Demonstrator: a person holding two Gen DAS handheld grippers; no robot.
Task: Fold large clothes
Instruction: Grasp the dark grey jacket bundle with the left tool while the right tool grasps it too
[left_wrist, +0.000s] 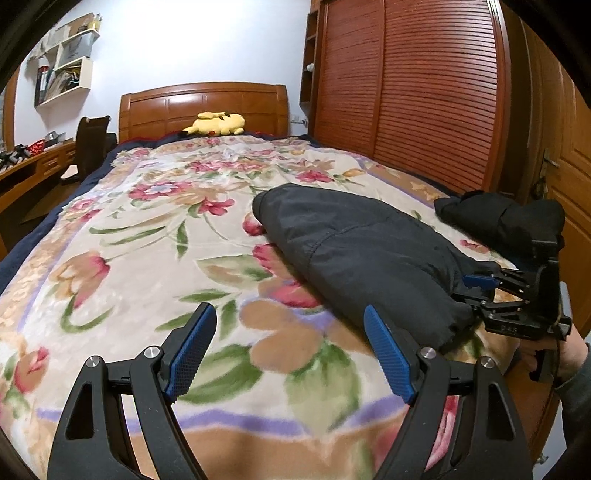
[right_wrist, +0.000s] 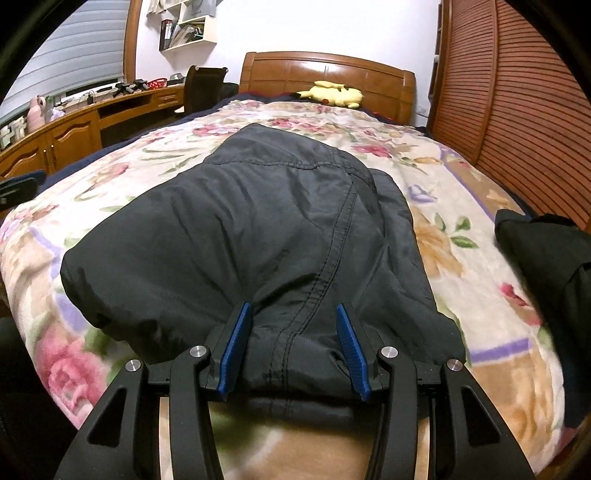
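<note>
Garments (right_wrist: 258, 236) number two; tools (left_wrist: 288, 350) two.

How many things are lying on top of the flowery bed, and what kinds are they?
Dark padded jackets: 1, the big one by the near edge
Black bundled clothes: 1, at the right edge
Yellow plush toys: 1, by the headboard
Total: 3
</note>
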